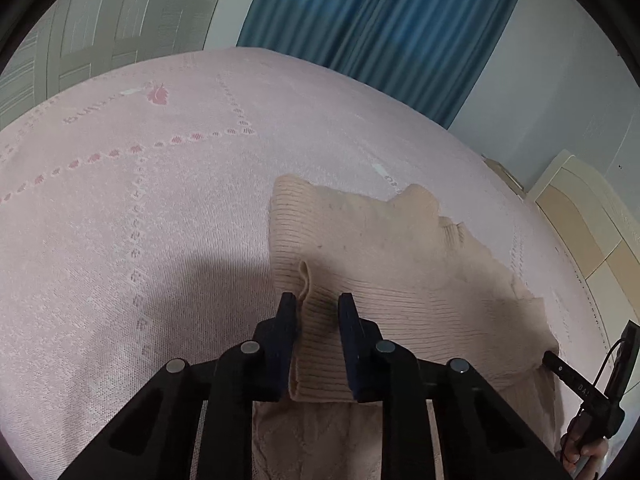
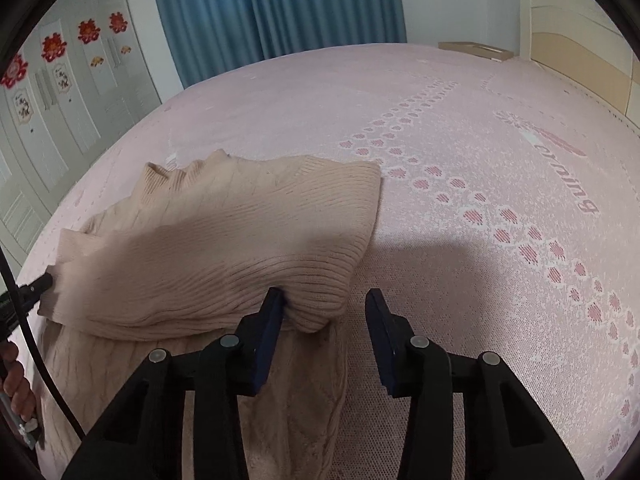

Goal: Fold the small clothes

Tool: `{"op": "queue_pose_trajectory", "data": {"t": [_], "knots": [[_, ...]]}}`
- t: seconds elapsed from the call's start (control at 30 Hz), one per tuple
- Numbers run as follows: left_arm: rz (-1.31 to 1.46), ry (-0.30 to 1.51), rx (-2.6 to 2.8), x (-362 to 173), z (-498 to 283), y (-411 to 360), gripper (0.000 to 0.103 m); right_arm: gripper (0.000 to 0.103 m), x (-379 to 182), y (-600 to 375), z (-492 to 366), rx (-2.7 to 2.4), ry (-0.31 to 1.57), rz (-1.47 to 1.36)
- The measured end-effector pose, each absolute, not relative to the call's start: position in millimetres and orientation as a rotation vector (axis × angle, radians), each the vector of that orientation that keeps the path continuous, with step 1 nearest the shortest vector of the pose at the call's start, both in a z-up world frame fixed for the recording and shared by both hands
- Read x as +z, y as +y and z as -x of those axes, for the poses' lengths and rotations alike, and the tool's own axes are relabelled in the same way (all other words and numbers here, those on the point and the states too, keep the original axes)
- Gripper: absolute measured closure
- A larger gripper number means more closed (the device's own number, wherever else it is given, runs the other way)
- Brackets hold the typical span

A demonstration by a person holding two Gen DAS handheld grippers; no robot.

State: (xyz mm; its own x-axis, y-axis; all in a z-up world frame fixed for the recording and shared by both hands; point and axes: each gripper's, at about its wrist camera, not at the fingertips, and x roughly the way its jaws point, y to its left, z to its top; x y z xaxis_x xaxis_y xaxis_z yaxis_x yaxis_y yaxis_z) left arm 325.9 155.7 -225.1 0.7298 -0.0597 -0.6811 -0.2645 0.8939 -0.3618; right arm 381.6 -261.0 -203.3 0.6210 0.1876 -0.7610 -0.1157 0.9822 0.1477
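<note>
gripping a folded sweater edge on the bed

gripping: left tool [image 1: 318,304] has its two dark blue pads set close on either side of the ribbed hem of the beige knit sweater [image 1: 384,248], fabric bunched between them, so it's clamped on the hem. right tool [image 2: 326,300] stands about half open; its left pad touches the sweater's folded corner, the right pad is clear over bare cover, nothing pinched.

sweater lies on the pink bed cover [image 1: 140,208], top layer folded over a cable-knit lower layer that shows under the tools in both views.

left wrist view only: right tool's black body and cable at the far right edge, a hand [image 1: 582,450] under it, a pink feather motif with blurred lettering, unreadable.

right wrist view only: the left tool's tip poking at the sweater's left edge, a hand [image 2: 16,384] on its grip, red paper cutouts [image 2: 54,46] on white wardrobe doors [image 2: 60,120], pink word on the cover reading "Burning" upside down, first letters uncertain.

both views: blue curtain [image 2: 272,8] behind the bed, cream headboard [image 2: 576,40] at the side. paw-print dotted lines cross the cover. tool shadows fall over the near sweater and cover.
</note>
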Motion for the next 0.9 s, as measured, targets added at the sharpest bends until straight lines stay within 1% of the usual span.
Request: {"op": "queue_pose_trajectory", "data": {"t": [0.17, 0.27, 0.3, 0.33, 0.5, 0.6, 0.8, 0.9], "knots": [[0.466, 0.765, 0.115, -228.5, -328.6, 155.3, 0.082, 0.061, -206.5, -264.7, -384.6, 0.167, 0.903, -0.114], [0.438, 0.738, 0.106, -225.3, -326.5, 151.1, 0.083, 0.06, -206.4, -264.2, -384.7, 0.173, 0.917, -0.109], [0.427, 0.722, 0.101, -222.6, -325.2, 149.6, 0.095, 0.06, -204.9, -265.6, -383.8, 0.181, 0.914, -0.118], [0.414, 0.71, 0.104, -219.8, -323.9, 148.1, 0.097, 0.06, -203.3, -267.0, -382.8, 0.188, 0.908, -0.128], [0.315, 0.649, 0.101, -198.4, -320.7, 136.4, 0.097, 0.059, -189.2, -276.1, -376.9, 0.22, 0.825, -0.188], [0.359, 0.637, 0.073, -189.4, -324.5, 142.1, 0.097, 0.058, -181.8, -278.8, -375.9, 0.239, 0.783, -0.215], [0.353, 0.575, 0.085, -167.5, -346.0, 149.9, 0.098, 0.057, -184.1, -275.4, -382.2, 0.211, 0.797, -0.165], [0.334, 0.607, 0.108, -176.3, -350.0, 149.4, 0.098, 0.056, -188.1, -277.1, -385.7, 0.19, 0.808, -0.17]]}}
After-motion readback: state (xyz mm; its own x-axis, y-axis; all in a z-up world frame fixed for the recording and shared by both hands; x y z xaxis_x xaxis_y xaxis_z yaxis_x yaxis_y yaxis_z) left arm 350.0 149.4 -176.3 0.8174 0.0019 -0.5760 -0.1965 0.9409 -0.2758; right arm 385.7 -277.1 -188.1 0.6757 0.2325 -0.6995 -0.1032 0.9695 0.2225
